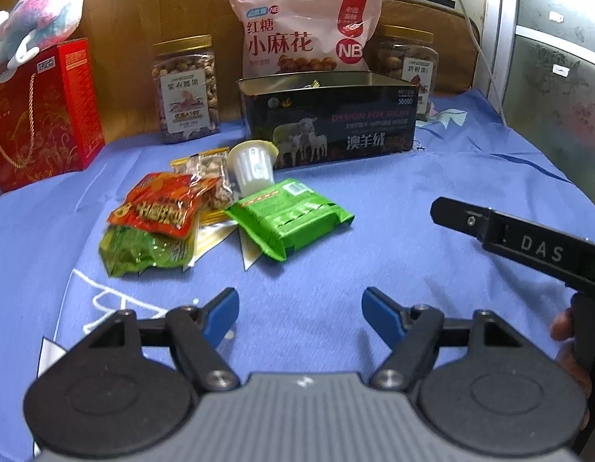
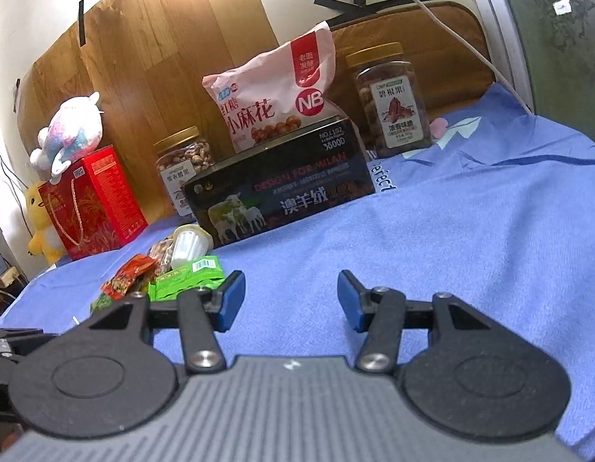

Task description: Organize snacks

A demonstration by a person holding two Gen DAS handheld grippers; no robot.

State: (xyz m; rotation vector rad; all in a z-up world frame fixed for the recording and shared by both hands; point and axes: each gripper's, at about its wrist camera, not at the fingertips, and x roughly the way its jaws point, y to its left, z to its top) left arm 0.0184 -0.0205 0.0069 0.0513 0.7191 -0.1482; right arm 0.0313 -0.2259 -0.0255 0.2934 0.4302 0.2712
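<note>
A pile of small snacks lies on the blue cloth: a green packet (image 1: 289, 217) (image 2: 189, 275), a red-orange packet (image 1: 159, 204) (image 2: 126, 275) on a green leafy packet (image 1: 143, 250), a clear nut packet (image 1: 213, 177) and a white jelly cup (image 1: 253, 165) (image 2: 189, 246). Behind them stands an open black tin box (image 1: 332, 119) (image 2: 278, 188). My left gripper (image 1: 299, 315) is open and empty, short of the pile. My right gripper (image 2: 291, 300) is open and empty, right of the pile; its body shows in the left wrist view (image 1: 528, 246).
Along the wooden back wall stand a red gift box (image 1: 39, 115) (image 2: 93, 200) with a plush toy (image 1: 39, 27) on top, two nut jars (image 1: 186, 88) (image 2: 390, 100) and a large pink snack bag (image 1: 305, 34) (image 2: 274, 100). A yellow plush (image 2: 39, 223) sits at far left.
</note>
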